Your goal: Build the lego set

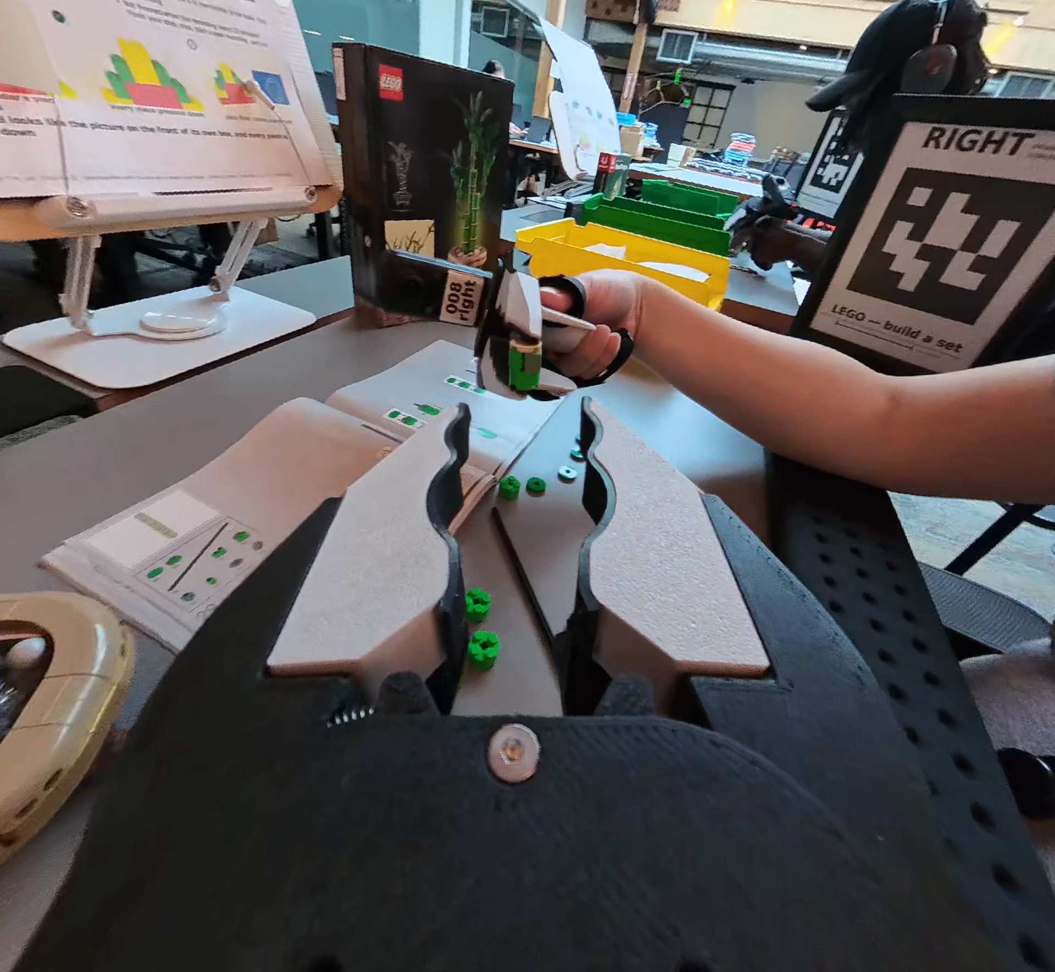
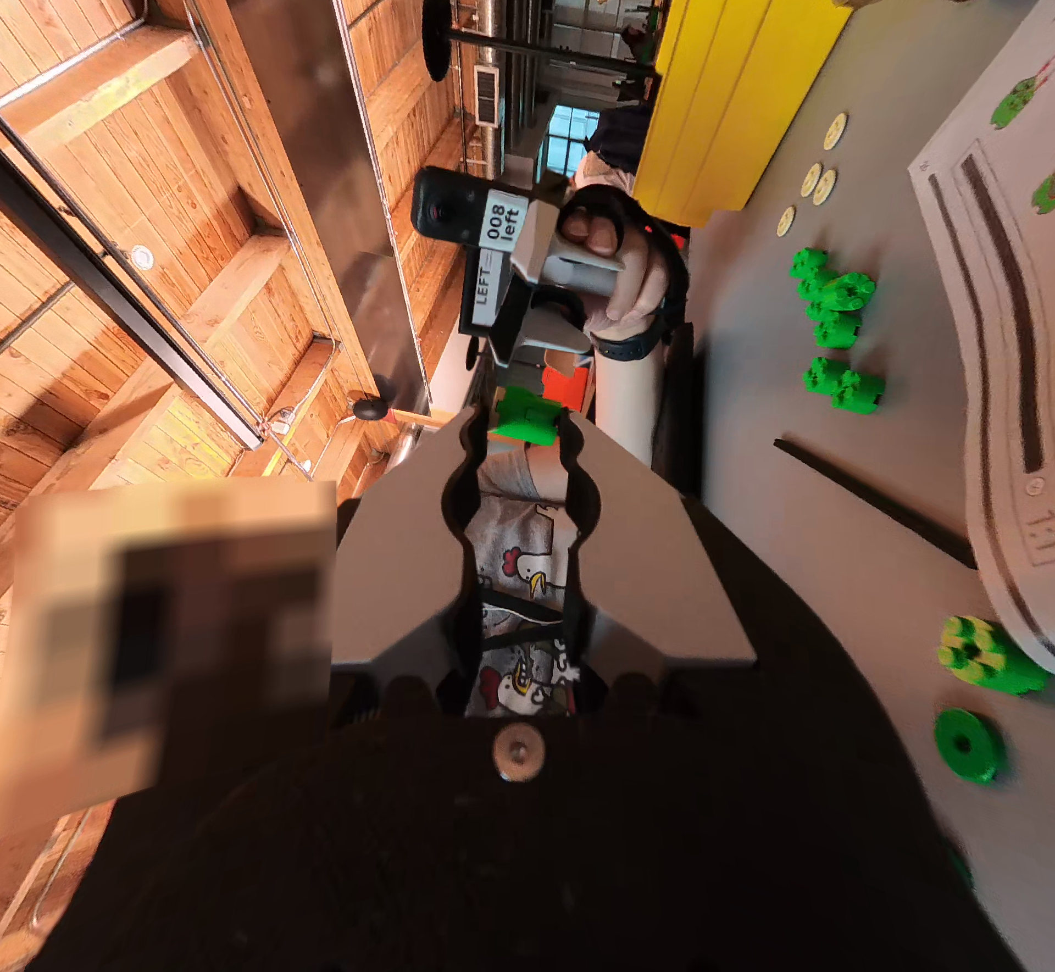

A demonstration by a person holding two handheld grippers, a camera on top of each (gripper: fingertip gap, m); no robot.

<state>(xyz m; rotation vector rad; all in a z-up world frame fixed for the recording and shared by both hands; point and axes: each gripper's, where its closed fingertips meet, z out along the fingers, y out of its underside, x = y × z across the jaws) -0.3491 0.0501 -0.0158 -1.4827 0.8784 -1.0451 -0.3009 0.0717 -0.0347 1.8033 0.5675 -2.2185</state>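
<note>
Left edge of the bench (image 1: 188,431): an instruction sheet on a white stand (image 1: 160,328), then the dark set box (image 1: 422,185) standing upright, yellow bin (image 1: 622,254) behind.

Centre: the open booklet (image 1: 240,493) lies flat. Your left claw (image 1: 522,413) hangs low over it, fingers spread and holding nothing. Loose green round bricks (image 1: 479,625) sit on the bench in the gap between those fingers, two more (image 1: 519,486) farther ahead by a thin black rod (image 1: 522,573).

Just beyond the left tips: your right claw (image 1: 522,374), raised off the bench, pinching a short green stack (image 1: 524,369) with a tan piece on top. Its long axis stands roughly upright in the left view. In the right wrist view the stack (image 2: 525,422) sits crosswise at the very fingertips of the right claw (image 2: 522,425), which is pressed onto it.

Right: more green bricks (image 2: 833,305) clustered on the bench, a green disc (image 2: 965,745), tan discs (image 2: 816,182).

Judgement: the held stack lies straight ahead of the left claw and slightly above it, so the left is placed to receive or steady it. The bench bricks are nearer the left claw too.
</note>
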